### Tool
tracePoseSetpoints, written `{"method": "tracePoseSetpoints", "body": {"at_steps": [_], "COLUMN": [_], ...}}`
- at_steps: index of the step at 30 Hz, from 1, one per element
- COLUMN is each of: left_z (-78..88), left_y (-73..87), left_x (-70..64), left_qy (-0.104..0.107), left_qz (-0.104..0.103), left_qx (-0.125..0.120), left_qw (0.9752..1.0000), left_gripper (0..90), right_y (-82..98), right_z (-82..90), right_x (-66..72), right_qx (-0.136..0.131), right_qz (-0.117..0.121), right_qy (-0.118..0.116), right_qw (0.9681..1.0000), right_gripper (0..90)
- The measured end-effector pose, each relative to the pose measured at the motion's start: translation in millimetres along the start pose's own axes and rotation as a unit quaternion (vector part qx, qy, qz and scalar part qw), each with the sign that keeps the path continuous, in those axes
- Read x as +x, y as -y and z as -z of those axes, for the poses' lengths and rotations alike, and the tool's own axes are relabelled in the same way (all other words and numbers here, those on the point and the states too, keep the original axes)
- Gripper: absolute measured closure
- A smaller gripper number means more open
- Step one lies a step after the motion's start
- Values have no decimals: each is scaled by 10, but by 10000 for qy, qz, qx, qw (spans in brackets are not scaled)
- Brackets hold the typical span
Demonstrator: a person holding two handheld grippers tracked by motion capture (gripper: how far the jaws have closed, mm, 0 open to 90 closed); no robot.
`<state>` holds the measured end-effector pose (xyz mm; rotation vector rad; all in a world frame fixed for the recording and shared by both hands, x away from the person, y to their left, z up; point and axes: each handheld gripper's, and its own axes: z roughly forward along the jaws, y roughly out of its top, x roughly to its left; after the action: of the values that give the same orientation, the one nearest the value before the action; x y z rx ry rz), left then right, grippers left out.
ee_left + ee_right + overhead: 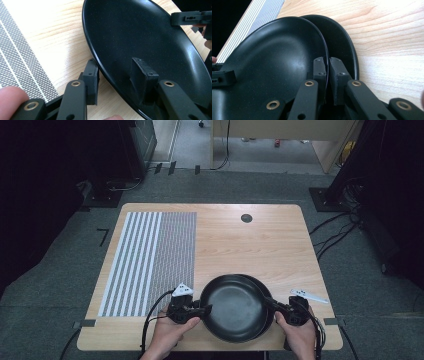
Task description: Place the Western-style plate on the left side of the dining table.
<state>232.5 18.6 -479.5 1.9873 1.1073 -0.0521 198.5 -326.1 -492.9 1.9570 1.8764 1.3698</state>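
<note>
Plates, we count two, both black: an upper plate stacked slightly off-centre on a lower plate, at the near edge of the worktop. We see nothing in them. Our right tongs clench the upper plate's rim. Our left tongs straddle its opposite rim, pads apart, not yet pressing.

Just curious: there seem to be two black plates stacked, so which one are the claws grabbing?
The upper plate, nearer the person. The right claw pinches its rim; the lower plate peeks out behind.
</note>
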Motion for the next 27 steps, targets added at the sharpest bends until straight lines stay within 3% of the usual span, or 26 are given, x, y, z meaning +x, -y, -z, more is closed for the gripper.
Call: {"method": "tracePoseSetpoints", "body": {"at_steps": [10,19,27], "left_z": [91,119,119], "left_y": [-22,-25,-31], "left_x": [30,111,141], "left_qy": [116,264,361], "left_qz": [-81,20,-5], "left_qx": [72,90,108], "left_qw": [9999,9996,9993], "left_gripper": [622,622,619], "right_y": [15,33,52], "right_z": [-24,-49,-69], "right_x": [33,50,20], "right_qx": [39,44,25], "right_qz": [2,-73,-393], "right_qy": [-16,-98,-226], "right_qw": [10000,9999,9990], "right_gripper": [841,838,826]}}
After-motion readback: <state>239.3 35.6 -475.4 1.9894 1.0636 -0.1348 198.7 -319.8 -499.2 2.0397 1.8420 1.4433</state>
